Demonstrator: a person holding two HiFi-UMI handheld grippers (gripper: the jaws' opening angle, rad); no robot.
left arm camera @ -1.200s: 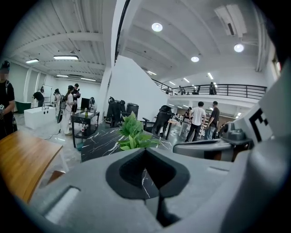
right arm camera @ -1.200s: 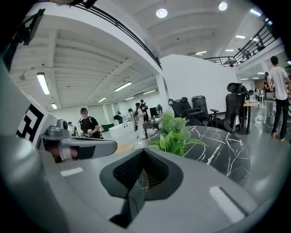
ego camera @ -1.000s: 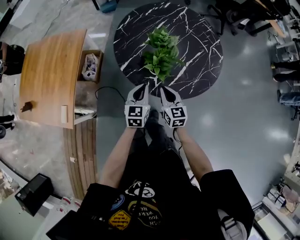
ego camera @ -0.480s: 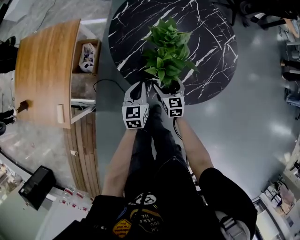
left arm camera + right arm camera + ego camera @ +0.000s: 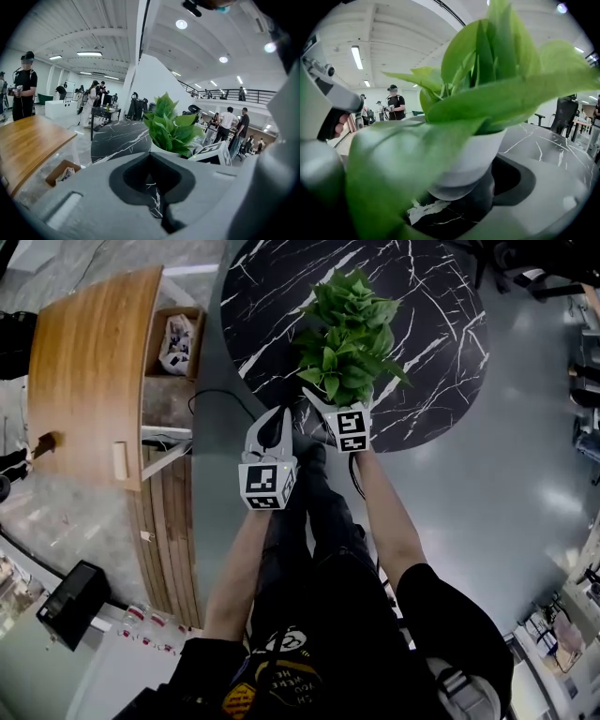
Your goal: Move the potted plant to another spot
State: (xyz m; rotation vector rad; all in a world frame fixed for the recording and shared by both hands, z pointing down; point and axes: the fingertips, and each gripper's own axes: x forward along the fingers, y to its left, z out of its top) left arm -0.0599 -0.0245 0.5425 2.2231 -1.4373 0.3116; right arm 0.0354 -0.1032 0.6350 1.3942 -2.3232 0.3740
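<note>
As my right gripper (image 5: 323,407) has just been opening around the potted plant (image 5: 347,334) dead ahead, my closed left gripper (image 5: 282,415) hangs farther back.

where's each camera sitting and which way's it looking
Head view: on the person's head, steeply down at potted plant, marble table; arms, left tool, right tool show.
Left gripper view: on left tool, along its shut jaws toward the plant.
Right gripper view: on right tool; jaws have just been opening, pot between them.
All share the plant.
</note>
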